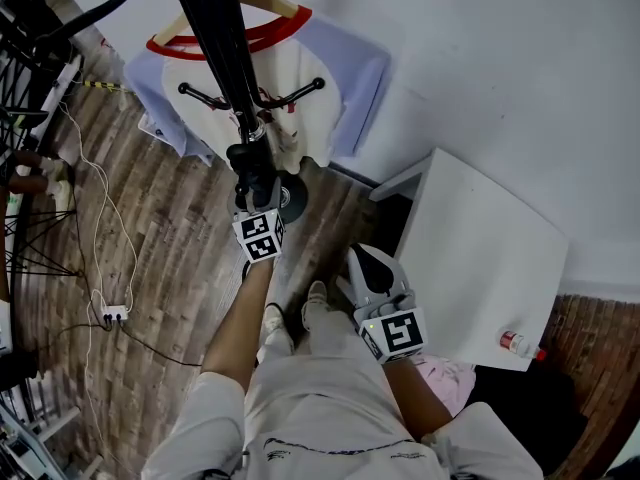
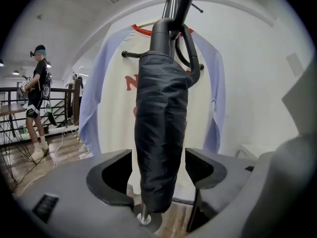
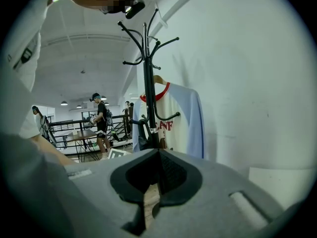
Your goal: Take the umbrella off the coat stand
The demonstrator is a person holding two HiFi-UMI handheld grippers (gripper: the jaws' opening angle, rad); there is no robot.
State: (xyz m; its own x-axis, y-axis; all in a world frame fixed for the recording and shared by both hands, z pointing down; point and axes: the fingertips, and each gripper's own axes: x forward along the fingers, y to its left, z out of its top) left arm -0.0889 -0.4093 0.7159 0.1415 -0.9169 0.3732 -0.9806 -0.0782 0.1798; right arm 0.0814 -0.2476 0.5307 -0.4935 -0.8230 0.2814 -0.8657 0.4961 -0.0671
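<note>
We hold our left gripper [image 1: 250, 168] reached out far ahead on a bare, nearly straight left forearm [image 1: 238, 333]. Its marker cube [image 1: 260, 236] is turned up toward us, its nose is tipped a little downward, and its two jaws are spread wide apart. Our right gripper [image 3: 158, 155] sits much nearer, drawn in close above our legs [image 1: 320, 388] on the right, with the right forearm [image 1: 425, 398] tucked back short. It also points ahead and slightly down, with its jaws pressed together, well apart from the left one.
</note>
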